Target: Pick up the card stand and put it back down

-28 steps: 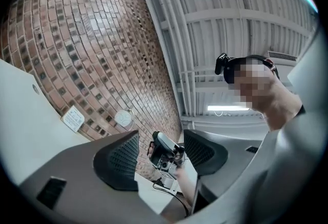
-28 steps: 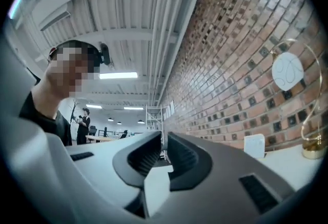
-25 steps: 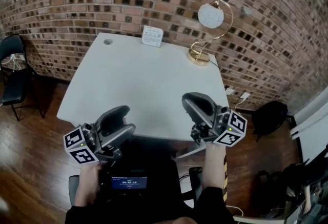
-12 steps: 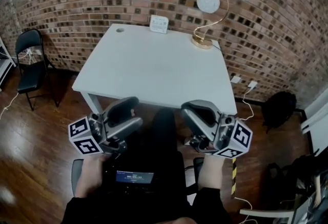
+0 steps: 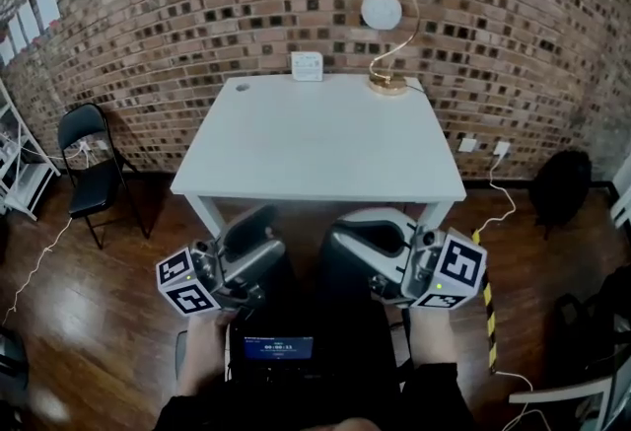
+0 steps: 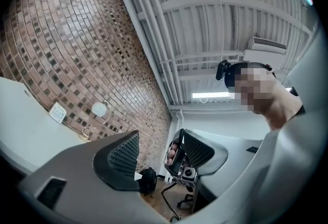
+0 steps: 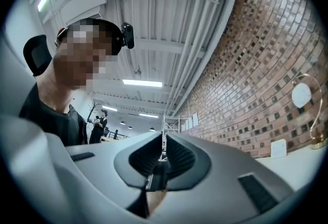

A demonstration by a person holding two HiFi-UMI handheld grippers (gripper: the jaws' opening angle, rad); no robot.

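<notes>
Black flat device with a blue-lit screen [image 5: 277, 348] sits nearest, behind and between the two claws. Just ahead of it, the left hand [image 5: 202, 352] carries the grey plastic left claw [image 5: 266, 232] and the right hand [image 5: 430, 335] carries the grey plastic right claw [image 5: 345, 234].

Left claw: released. Its ribbed black pads [image 6: 123, 156] stand well apart, with nothing of the bench's things in the gap.

Right claw: clenched. Its ribbed pads [image 7: 177, 156] sit pressed together, grasping nothing. The jaws have just been closing with no object between them.

Both claws hang short of the near edge of the white rectangular bench [image 5: 315, 148], apart from it, tips aimed toward it. Dark wood floor [image 5: 89, 301] lies below and to either side. Left of the left claw, well apart, is a black folding chair [image 5: 94, 163]. Right of the right claw is a yellow-and-black striped strip [image 5: 486, 316] on the floor. Further off that side, a black backpack [image 5: 562, 190] rests by the wall.

Task's thing: a small white card stand [image 5: 308, 66], upright at the bench's far edge. It is ahead of both claws, well apart from them and untouched.

Beyond the right claw, beside the stand, is a gold arc-shaped lamp with a white globe [image 5: 382, 11], its base on the bench's far right corner. Beyond the left claw is a round hole [image 5: 242, 87] near the far left corner.

Red-brown brick wall [image 5: 197, 5] closes the view behind the bench.
</notes>
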